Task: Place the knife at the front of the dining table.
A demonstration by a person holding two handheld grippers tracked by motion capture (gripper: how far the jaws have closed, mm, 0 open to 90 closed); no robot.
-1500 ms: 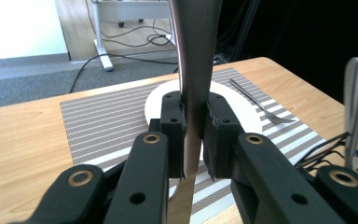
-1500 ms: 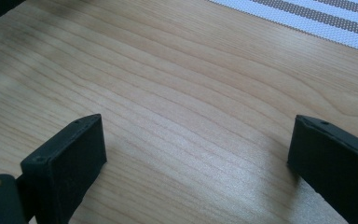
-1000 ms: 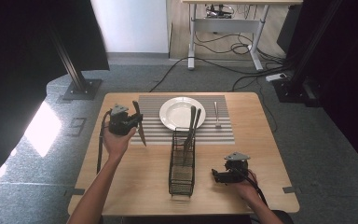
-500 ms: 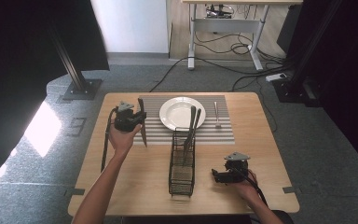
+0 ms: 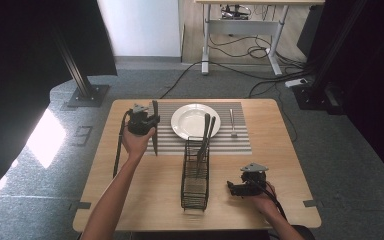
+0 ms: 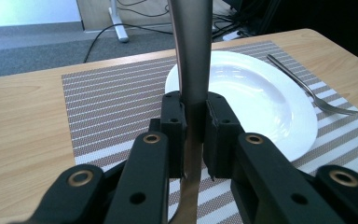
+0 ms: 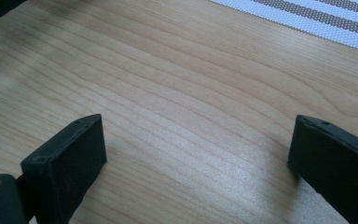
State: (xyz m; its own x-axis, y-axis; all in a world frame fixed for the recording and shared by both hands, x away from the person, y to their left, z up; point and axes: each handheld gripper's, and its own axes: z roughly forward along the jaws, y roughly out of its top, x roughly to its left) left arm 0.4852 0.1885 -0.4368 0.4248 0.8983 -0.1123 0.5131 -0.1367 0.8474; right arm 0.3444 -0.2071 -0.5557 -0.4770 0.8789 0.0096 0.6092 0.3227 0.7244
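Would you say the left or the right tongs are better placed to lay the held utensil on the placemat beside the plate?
Left. The left tongs are shut on the utensil above the placemat, just left of the plate. The right tongs are open with nothing between them, low over bare table.

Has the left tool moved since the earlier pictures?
Yes. The left tool, shut on a knife, has moved right, closer to the plate.

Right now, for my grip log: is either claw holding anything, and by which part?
Left claw clamps a long silver metal utensil partway along its length; right claw holds nothing.
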